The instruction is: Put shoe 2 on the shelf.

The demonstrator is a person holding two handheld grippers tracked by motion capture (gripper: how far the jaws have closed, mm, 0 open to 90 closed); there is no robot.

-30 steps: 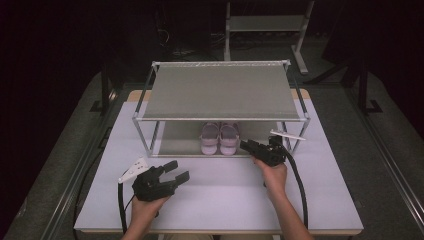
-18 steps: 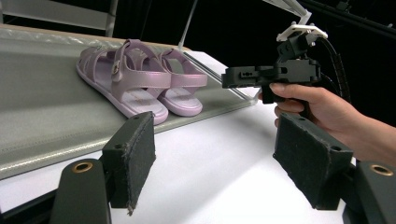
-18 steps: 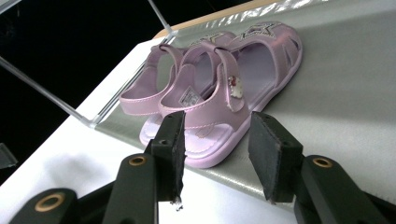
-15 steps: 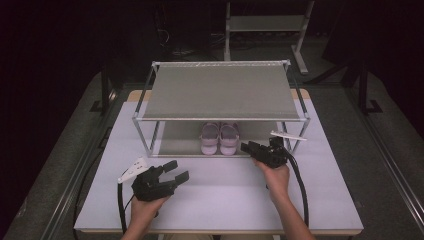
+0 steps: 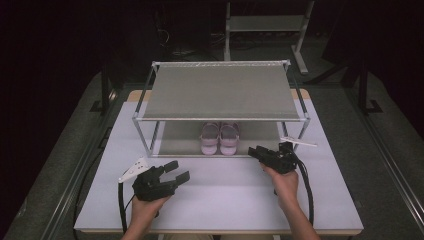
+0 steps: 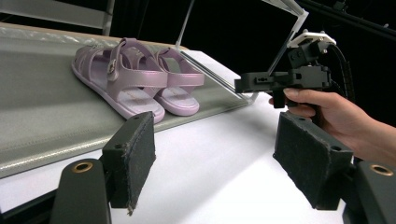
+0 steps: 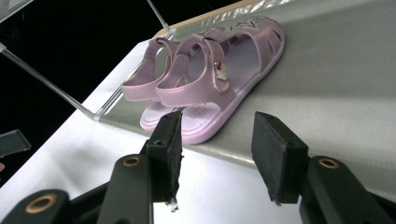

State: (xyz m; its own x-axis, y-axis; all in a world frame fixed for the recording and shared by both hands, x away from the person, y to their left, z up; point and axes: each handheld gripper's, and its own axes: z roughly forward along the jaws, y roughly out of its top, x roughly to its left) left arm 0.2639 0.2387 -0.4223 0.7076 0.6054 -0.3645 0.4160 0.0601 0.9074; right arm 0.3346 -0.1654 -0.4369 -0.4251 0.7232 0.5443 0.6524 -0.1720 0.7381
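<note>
High view: a pair of pink sandals (image 5: 219,138) sits side by side on the lower shelf of the rack (image 5: 222,92), close to that shelf's front edge and about midway along it. Since a second ago the right gripper (image 5: 257,152) has drawn away from the sandals, sliding toward the table's right edge, and its jaws have just been opening with nothing between them; in the right gripper view they stand apart in front of the nearer sandal's (image 7: 219,79) heel, not touching it. That reads as a release just finished, or a grip being reset, so the pair looks placed on the shelf rather than being lifted out. The left gripper (image 5: 176,171) has stayed where it was near the table's front edge, left of the middle, its jaws wide apart and empty, well clear of the rack.
</note>
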